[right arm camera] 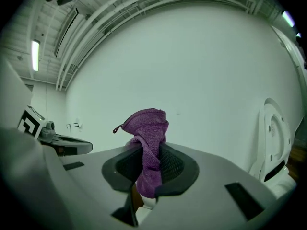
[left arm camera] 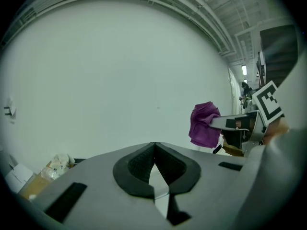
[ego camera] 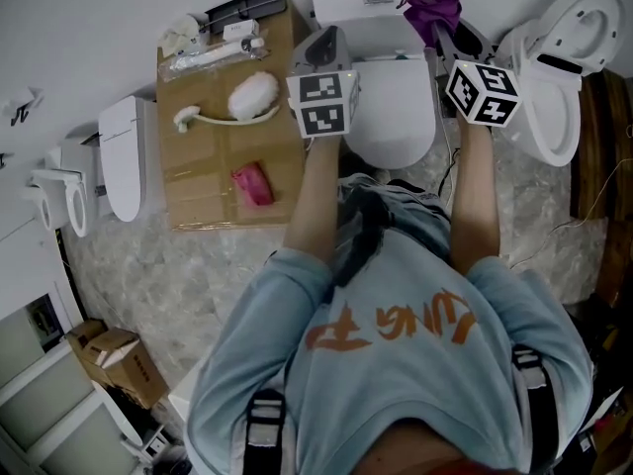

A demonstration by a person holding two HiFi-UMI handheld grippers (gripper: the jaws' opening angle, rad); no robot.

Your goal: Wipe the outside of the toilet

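Note:
The white toilet (ego camera: 392,117) with its lid down stands straight ahead, its tank (ego camera: 364,8) against the wall. My right gripper (ego camera: 441,30) is held above the tank's right end, shut on a bunched purple cloth (ego camera: 435,4). In the right gripper view the cloth (right arm camera: 146,143) is pinched between the black pads and sticks up past them. My left gripper (ego camera: 324,46) hovers over the toilet's left side, shut with nothing in it; its pads meet at the tips (left arm camera: 154,146). Both grippers point at the bare white wall. The left gripper view shows the cloth (left arm camera: 204,125) off to the right.
A flat cardboard sheet (ego camera: 203,191) left of the toilet carries a white brush (ego camera: 252,95), packets and a pink item (ego camera: 252,183). A second toilet with raised lid (ego camera: 559,67) stands at the right, a seat unit (ego camera: 124,156) at the left. Boxes (ego camera: 114,359) sit at lower left.

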